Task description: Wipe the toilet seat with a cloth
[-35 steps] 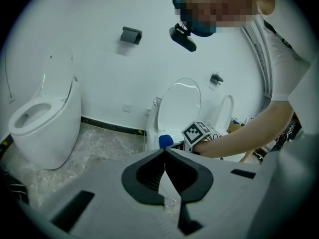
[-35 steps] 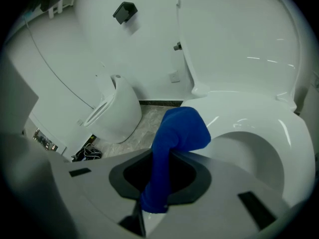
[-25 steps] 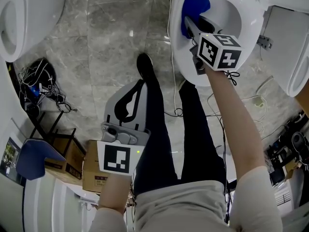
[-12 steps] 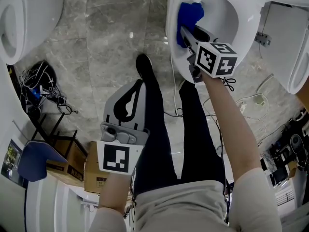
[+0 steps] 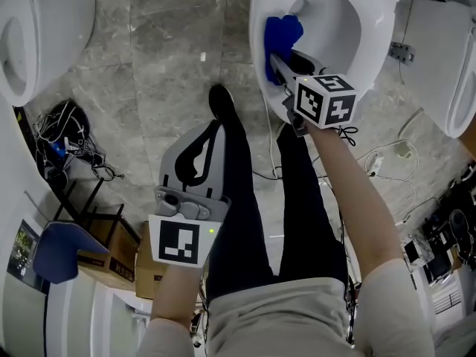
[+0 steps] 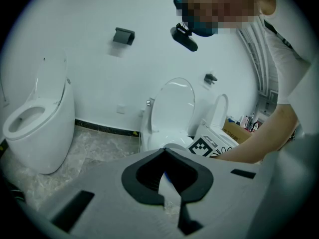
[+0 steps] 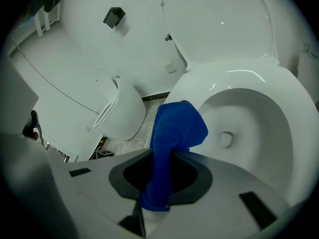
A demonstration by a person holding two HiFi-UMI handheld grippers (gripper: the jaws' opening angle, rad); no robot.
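The white toilet seat (image 5: 381, 22) lies at the top right of the head view, and its broad rim (image 7: 295, 108) fills the right gripper view. A blue cloth (image 5: 280, 34) rests on the seat's left rim. My right gripper (image 5: 277, 58) is shut on the blue cloth (image 7: 175, 128), which sticks out past the jaws onto the rim. My left gripper (image 5: 216, 129) hangs over the person's dark-trousered leg, away from the toilet. In its own view the left gripper (image 6: 164, 152) is shut with nothing in it.
A second toilet (image 5: 30, 28) stands at the top left. Tangled cables (image 5: 56, 136), cardboard boxes (image 5: 123, 251) and a blue seat (image 5: 52, 248) line the left side. More cables (image 5: 387, 155) lie on the marble floor right of the legs. A black shoe (image 5: 222, 101) stands near the bowl's front.
My right gripper has slid the blue cloth along the seat's left rim toward the bowl's front. The left gripper has stayed where it was.
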